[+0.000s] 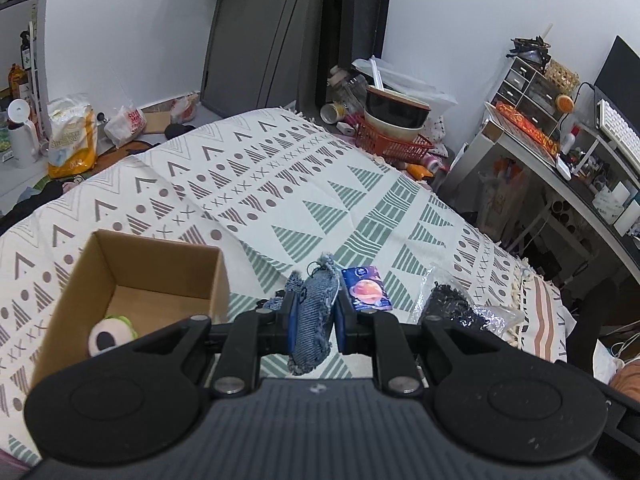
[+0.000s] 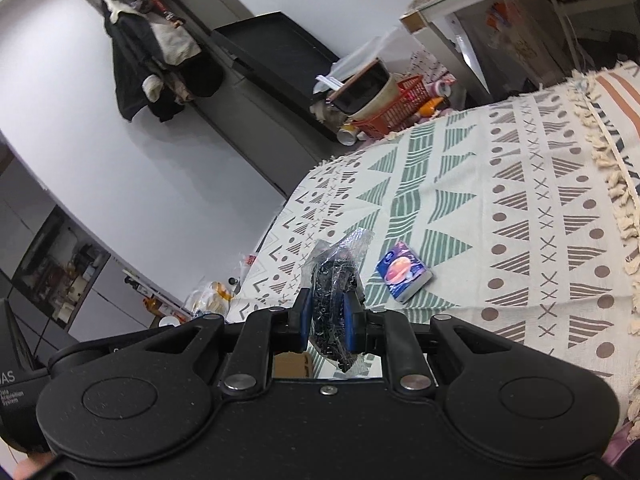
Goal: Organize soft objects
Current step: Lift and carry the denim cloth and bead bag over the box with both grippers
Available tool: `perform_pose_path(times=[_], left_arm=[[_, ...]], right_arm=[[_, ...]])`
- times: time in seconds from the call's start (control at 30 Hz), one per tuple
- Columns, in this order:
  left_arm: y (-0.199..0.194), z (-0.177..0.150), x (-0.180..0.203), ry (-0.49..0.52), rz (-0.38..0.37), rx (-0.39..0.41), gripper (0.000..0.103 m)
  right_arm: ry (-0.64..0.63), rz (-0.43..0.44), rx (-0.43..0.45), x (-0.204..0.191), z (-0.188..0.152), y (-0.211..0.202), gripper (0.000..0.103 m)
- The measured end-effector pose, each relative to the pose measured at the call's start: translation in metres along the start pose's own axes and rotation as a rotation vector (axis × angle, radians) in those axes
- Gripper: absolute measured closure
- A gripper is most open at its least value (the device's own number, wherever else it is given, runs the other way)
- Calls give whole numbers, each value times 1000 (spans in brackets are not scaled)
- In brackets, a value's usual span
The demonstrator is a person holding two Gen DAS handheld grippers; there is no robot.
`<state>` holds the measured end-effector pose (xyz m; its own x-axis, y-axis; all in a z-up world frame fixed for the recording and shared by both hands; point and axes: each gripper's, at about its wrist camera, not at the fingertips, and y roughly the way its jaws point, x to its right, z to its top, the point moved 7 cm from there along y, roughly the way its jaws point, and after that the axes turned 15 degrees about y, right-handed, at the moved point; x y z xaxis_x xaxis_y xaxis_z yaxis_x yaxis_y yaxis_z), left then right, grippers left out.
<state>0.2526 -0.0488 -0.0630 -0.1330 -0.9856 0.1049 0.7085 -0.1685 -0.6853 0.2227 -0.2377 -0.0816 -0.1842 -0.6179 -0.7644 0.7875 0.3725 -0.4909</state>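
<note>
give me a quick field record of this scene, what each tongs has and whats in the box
surface: patterned blanket
left tongs: shut on denim pouch
right tongs: shut on plastic-wrapped black item
cardboard box: open, left of the left tongs, holds a green-and-white plush
loose on blanket: small blue packet
</note>
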Motion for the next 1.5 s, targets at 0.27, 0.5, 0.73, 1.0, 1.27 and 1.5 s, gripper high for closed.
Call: perform_pose_path(times=[0.27,0.5,0.73,1.0,1.27,1.5], left_arm=[[-15,-6,-27,-13,23,3,86],[-19,-13,-46,-29,41,2,86],[-16,-20,-63,-53,60,-8,85],[-7,-27,-88,-92,80,-27,85],[11,-34,-116,-133,94,-54,85],[23,-41,-133,-161,104,-75,85]], right_arm=[[-93,2,-13,-18,-26,-5,87],[-131,25,-23,-35,-41,-2,87],[-142,49,-55,-42,-53,5,87],[-138,74,-94,-50,-64,19,87],[-181,112,-128,-66,-82,32,103],[-165,52,-193,-51,-82,50,97]])
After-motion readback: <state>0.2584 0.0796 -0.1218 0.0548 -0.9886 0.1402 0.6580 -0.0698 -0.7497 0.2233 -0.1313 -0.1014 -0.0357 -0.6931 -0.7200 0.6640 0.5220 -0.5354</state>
